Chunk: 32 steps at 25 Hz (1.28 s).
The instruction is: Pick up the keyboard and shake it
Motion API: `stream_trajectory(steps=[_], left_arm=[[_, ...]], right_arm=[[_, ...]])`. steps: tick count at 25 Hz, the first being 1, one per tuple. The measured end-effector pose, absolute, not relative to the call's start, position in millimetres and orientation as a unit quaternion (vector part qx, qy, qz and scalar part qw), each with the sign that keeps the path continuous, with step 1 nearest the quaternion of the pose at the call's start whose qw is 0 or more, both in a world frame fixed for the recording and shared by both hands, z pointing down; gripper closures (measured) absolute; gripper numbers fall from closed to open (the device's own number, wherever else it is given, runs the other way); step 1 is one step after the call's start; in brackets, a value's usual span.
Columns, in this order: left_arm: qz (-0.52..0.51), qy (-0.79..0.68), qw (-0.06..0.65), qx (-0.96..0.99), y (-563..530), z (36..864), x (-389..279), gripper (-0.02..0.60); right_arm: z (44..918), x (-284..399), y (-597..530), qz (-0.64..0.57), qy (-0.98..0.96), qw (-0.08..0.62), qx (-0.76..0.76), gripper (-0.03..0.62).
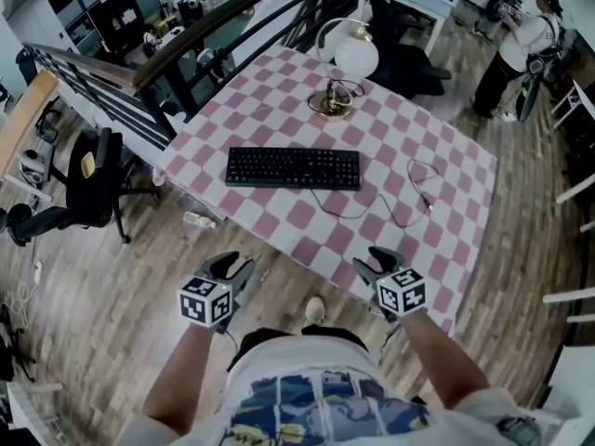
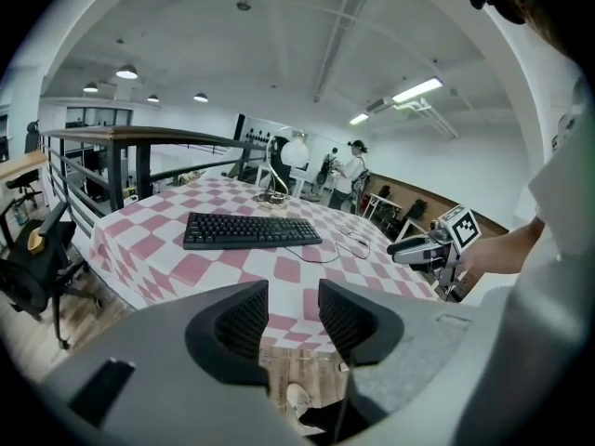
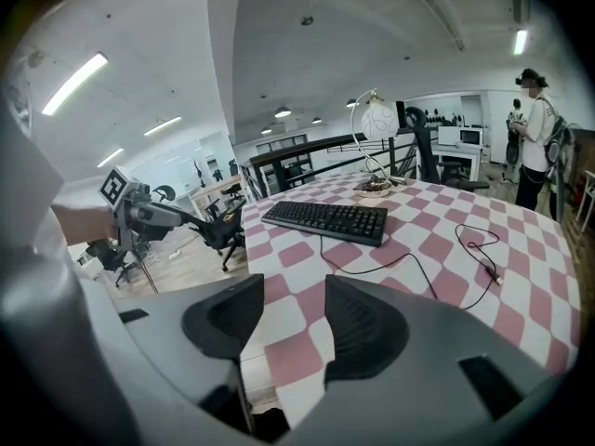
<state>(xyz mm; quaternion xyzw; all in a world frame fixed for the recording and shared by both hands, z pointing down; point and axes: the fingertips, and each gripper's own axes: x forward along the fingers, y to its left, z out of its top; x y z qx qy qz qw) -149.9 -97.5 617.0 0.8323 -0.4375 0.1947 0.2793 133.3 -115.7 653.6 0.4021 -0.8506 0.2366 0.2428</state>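
A black keyboard (image 1: 293, 167) lies flat in the middle of a table (image 1: 279, 82) covered with a pink and white checked cloth. Its thin cable (image 1: 409, 198) loops away to the right over the cloth. Both grippers hang in the air in front of the table's near edge, well short of the keyboard. My left gripper (image 1: 232, 266) is open with nothing between its jaws, and so is my right gripper (image 1: 376, 260). From the left gripper (image 2: 293, 319) the keyboard (image 2: 249, 230) shows ahead, with the cloth between. The right gripper (image 3: 296, 319) also faces the keyboard (image 3: 327, 219).
A desk lamp (image 1: 349, 72) with a white globe stands on the table behind the keyboard. A black office chair (image 1: 88, 189) sits on the wooden floor at the left, by a dark railing (image 1: 102, 86). A person (image 1: 521, 45) stands at the far right.
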Motion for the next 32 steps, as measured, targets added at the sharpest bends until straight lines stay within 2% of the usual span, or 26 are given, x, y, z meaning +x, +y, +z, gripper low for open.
stream_trajectory(steps=[9,14,20,32], left_arm=[[0.211,-0.46,0.299,0.809,-192.8,641.3,-180.1,0.423],[0.219,-0.461,0.317,0.799,-257.6,672.7,-209.6,0.404],[0.24,-0.44,0.353,0.79,-335.8,709.3,-237.1,0.369],[0.273,-0.414,0.411,0.765,-428.3,772.2,-258.0,0.315]], right_arm=[[695.1,166.2,-233.2,0.285,-0.829,0.253,0.411,0.388],[707.9,160.7,-300.8,0.298,-0.812,0.251,0.434,0.377],[728.9,148.8,-363.0,0.36,-0.777,0.235,0.459,0.321],[781.4,139.4,-435.2,0.375,-0.743,0.306,0.462,0.237]])
